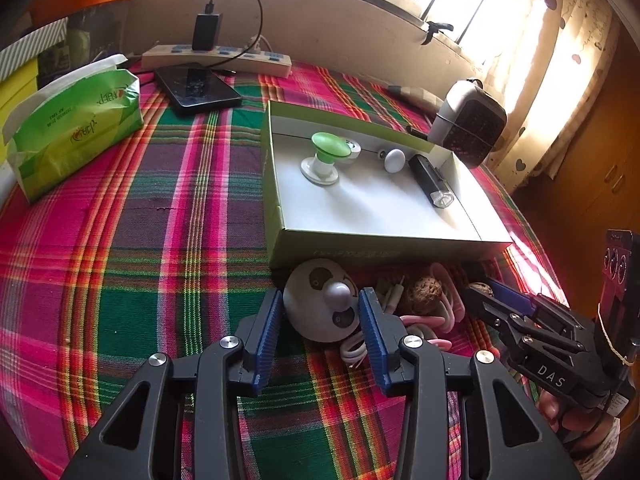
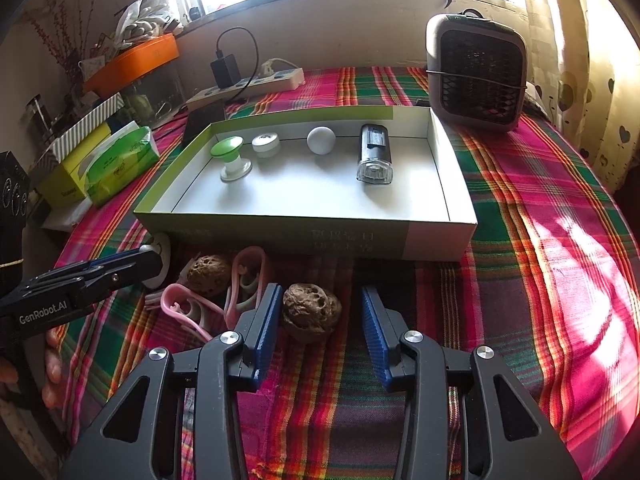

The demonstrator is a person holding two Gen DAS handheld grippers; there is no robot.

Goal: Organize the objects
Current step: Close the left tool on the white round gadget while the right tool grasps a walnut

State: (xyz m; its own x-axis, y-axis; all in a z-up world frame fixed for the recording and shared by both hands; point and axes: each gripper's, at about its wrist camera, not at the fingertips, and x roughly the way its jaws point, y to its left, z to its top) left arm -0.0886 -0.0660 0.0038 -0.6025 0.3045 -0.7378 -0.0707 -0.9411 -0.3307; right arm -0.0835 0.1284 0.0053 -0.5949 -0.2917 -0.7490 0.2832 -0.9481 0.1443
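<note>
A: Inside the shallow green-and-white cardboard box (image 2: 440,240) at the far middle of the plaid cloth (image 2: 540,240), four things lie along the far wall: a green-topped white suction knob (image 2: 230,158), a small round white cap-like piece (image 2: 265,144), a white ball (image 2: 321,140) and a black torch with a clear lens (image 2: 373,158). I judge that part done.

B: Left outside, near side of the box: a round white panda-faced gadget (image 1: 320,300), two brown wrinkled walnuts (image 2: 309,312) (image 2: 209,274), a tangle of pink and white clips and cable (image 2: 240,292).

A: Roughly half remains, then. Grippers?

B: Left gripper (image 1: 320,316) stands with jaws apart on either side of the panda gadget; whether the pads touch its sides I cannot tell. Right gripper (image 2: 320,320) has jaws apart around the nearer walnut, right pad clearly off it, left pad just beside it. Neither thing looks lifted.

A: Writing?

B: "DAS" on the right gripper's body, seen from the left wrist; "GenRobot.AI" on the left gripper's body, seen from the right wrist. Printing on the box's near wall and on the green tissue pack (image 1: 80,136) at far left is unreadable.
</note>
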